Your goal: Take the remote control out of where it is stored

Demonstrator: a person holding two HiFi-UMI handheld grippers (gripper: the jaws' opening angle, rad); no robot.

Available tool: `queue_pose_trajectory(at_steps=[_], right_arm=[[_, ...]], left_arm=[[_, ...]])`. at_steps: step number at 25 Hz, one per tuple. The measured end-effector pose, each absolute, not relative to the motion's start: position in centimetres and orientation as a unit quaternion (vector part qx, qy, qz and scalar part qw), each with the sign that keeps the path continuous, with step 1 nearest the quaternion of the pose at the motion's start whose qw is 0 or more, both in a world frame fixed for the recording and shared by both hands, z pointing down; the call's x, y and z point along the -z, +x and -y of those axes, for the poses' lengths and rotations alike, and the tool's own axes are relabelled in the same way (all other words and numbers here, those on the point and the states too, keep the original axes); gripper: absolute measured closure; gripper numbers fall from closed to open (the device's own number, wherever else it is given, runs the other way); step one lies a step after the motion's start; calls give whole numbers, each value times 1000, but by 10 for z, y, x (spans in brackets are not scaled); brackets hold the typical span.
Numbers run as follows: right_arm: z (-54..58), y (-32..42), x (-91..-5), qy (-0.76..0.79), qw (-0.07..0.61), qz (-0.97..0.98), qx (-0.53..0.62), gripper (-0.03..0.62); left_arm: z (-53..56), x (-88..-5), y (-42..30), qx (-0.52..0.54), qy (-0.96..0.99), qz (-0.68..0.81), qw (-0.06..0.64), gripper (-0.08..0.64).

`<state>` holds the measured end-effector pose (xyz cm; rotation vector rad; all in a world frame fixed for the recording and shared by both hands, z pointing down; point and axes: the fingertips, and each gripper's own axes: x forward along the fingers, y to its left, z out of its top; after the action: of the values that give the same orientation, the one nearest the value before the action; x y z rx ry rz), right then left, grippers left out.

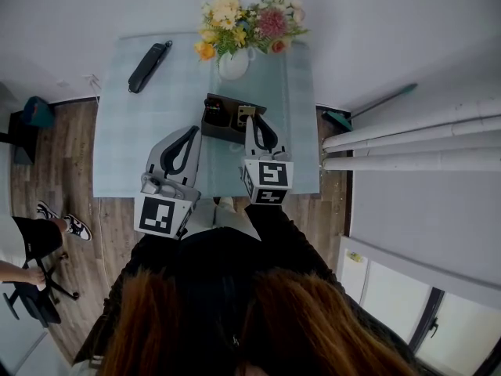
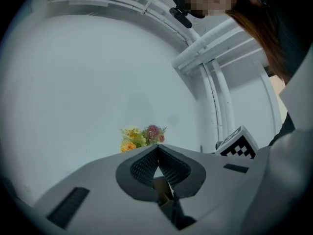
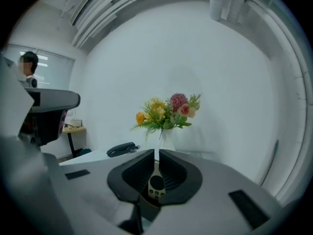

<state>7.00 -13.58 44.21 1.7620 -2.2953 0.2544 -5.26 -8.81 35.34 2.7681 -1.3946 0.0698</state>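
A slim beige remote control (image 3: 156, 182) with a dark round button stands upright between the jaws of my right gripper (image 3: 156, 153), which is shut on it. In the head view that remote control (image 1: 246, 113) shows at the right end of the dark storage box (image 1: 220, 121) in the middle of the table, with my right gripper (image 1: 250, 121) right at it. My left gripper (image 1: 188, 135) hangs just left of the box, over the table, its jaws together and nothing between them. In its own view my left gripper (image 2: 157, 150) points up at the white wall.
A white vase of flowers (image 1: 235, 63) stands just behind the box. A black oblong case (image 1: 149, 66) lies at the far left corner of the pale green tablecloth (image 1: 125, 139). White pipes (image 1: 407, 143) run along the right. A person's legs (image 1: 47, 229) and a chair (image 1: 35, 296) are at the left.
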Motion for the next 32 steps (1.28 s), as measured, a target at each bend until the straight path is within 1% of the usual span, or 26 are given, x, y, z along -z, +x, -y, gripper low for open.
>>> queue_pose_trajectory(at_steps=[3, 4, 7, 9, 15, 19, 29, 30, 32], right_arm=[[140, 73, -459, 612, 128, 774, -98, 572], [141, 74, -464, 615, 131, 771, -105, 559], [145, 73, -477, 620, 137, 763, -122, 476], [148, 71, -483, 622, 142, 759, -128, 438], [158, 63, -493, 629, 152, 752, -129, 378], [162, 62, -500, 636, 161, 744, -127, 360], [167, 68, -512, 666, 159, 718, -123, 364], [167, 69, -511, 669, 157, 716, -121, 368], [168, 73, -511, 675, 153, 711, -122, 395]], left_arm=[[84, -355, -53, -17, 894, 447, 19, 555], [83, -355, -53, -15, 894, 447, 19, 555], [81, -355, -54, -17, 895, 445, 15, 555], [81, -355, -55, -21, 894, 448, 17, 555], [80, -356, -58, -24, 893, 449, 22, 555], [81, -358, -59, -32, 891, 451, 25, 555], [77, -366, -64, -29, 890, 454, 30, 555], [77, -367, -65, -29, 889, 456, 31, 555], [76, -368, -68, -30, 887, 459, 32, 555]])
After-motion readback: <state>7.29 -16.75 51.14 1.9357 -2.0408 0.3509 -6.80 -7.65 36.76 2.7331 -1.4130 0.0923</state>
